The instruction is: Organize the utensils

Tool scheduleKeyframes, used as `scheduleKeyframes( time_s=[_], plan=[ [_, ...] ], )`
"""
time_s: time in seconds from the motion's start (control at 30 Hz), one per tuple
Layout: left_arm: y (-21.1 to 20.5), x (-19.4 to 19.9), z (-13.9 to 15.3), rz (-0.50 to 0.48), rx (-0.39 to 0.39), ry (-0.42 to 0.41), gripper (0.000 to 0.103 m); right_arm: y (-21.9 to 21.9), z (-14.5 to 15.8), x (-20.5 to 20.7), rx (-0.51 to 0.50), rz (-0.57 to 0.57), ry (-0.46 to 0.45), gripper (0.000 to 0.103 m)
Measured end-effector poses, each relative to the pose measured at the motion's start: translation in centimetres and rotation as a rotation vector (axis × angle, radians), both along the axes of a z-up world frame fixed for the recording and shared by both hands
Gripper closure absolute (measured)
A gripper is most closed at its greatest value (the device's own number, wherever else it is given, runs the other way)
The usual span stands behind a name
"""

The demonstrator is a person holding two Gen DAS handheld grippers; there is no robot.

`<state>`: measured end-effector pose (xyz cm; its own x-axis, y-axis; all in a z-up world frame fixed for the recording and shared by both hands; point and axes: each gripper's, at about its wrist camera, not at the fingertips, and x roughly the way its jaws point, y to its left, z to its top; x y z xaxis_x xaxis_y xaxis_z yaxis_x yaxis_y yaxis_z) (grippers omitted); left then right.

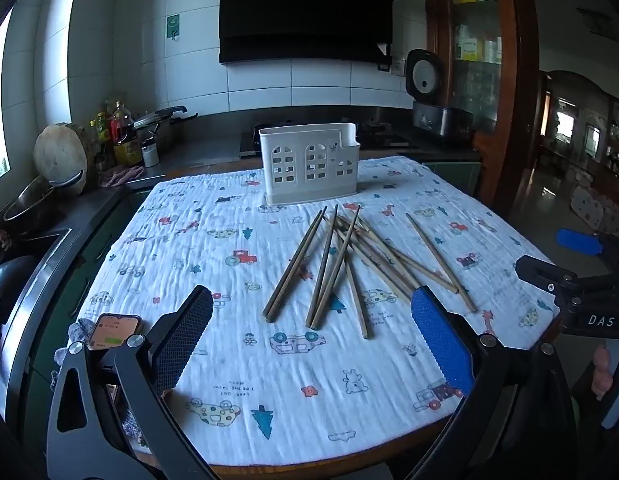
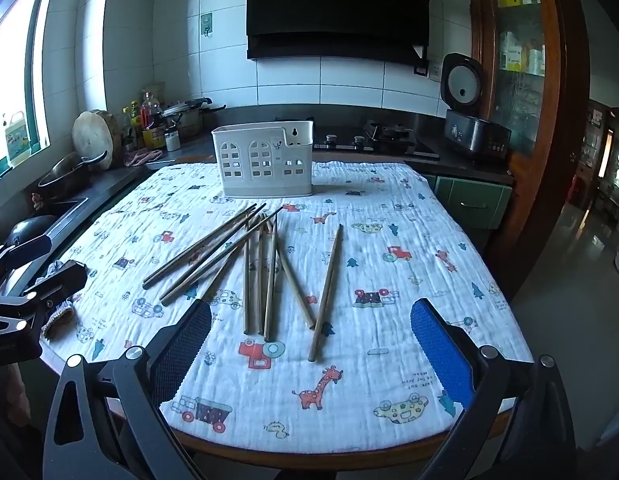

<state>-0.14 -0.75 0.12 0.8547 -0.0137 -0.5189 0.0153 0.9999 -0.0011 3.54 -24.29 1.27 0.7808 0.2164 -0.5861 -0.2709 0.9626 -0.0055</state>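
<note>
Several wooden chopsticks (image 1: 341,264) (image 2: 261,268) lie loose and crossed in the middle of a table covered by a white cartoon-print cloth (image 1: 229,280) (image 2: 389,300). Behind them at the far edge stands a white slotted utensil holder (image 1: 309,164) (image 2: 263,166), upright. My left gripper (image 1: 309,336) hovers open above the near edge, nothing between its pads. My right gripper (image 2: 309,352) is likewise open above the near edge, and one chopstick (image 2: 327,294) lies apart, pointing toward it. The right gripper's body (image 1: 577,292) shows at the right of the left wrist view.
A phone (image 1: 113,330) lies at the table's near left corner beside a small rag (image 2: 59,312). A counter wraps left and behind with a wok (image 2: 65,176), bottles (image 2: 149,120), a stove (image 2: 369,140) and a rice cooker (image 2: 469,120). A doorway opens at the right.
</note>
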Motion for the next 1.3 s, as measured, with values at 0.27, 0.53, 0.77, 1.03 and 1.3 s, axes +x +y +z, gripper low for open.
scheduleKeyframes(
  time_s=[0.27, 0.53, 0.77, 1.03, 1.3],
  plan=[
    [0.2, 0.2, 0.1, 0.004, 0.004, -0.002, 0.005, 0.0, -0.1, 0.1, 0.000, 0.004, 0.000, 0.006],
    [0.3, 0.2, -0.2, 0.008, 0.006, -0.003, 0.005, 0.2, -0.1, 0.1, 0.000, 0.006, -0.001, 0.006],
    [0.4, 0.3, -0.4, 0.010, 0.007, -0.004, 0.005, 0.4, 0.0, 0.2, -0.005, 0.011, -0.002, 0.006],
    [0.6, 0.5, -0.5, 0.015, 0.003, -0.001, 0.005, 0.6, -0.2, 0.4, -0.004, 0.016, 0.002, 0.006],
    [0.6, 0.7, -0.5, 0.011, -0.003, 0.007, 0.005, 0.9, -0.7, 0.8, -0.004, 0.021, 0.010, 0.006]
  ],
)
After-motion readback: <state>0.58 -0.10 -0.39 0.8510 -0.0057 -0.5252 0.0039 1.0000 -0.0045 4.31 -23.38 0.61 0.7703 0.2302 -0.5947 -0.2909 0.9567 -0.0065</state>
